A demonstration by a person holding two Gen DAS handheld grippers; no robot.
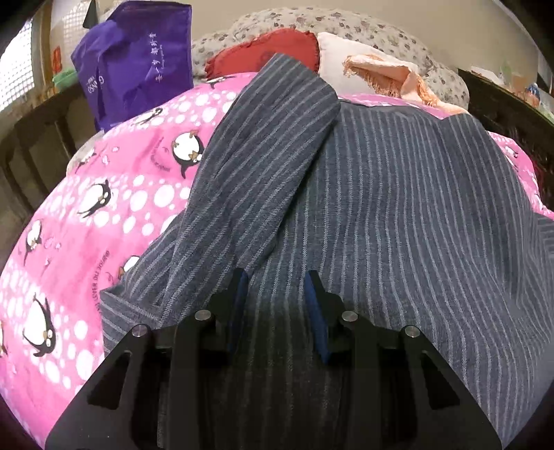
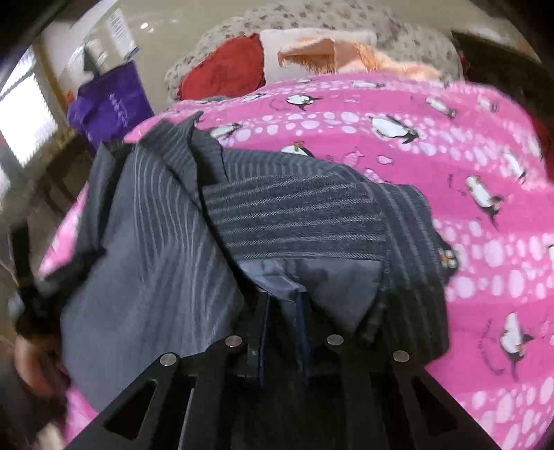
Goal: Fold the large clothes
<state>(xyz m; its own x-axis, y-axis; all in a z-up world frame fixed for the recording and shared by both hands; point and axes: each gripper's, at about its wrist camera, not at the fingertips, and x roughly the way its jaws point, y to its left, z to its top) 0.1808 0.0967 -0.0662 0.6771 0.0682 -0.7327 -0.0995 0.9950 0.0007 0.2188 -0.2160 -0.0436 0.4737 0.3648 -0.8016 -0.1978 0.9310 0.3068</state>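
A dark grey-blue pinstriped jacket lies spread on the bed, one sleeve folded diagonally across its body. My left gripper hovers just over the jacket's near part, its blue-padded fingers apart with nothing pinched between them. In the right wrist view the jacket is bunched, its collar and smooth lining turned up. My right gripper is shut on the lining edge of that jacket, and the cloth covers its fingertips.
A pink penguin-print blanket covers the bed. At the far end sit a purple bag, a red cushion, a peach fringed cloth and floral bedding. Dark bed rails run along the sides. A person's hand shows blurred at left.
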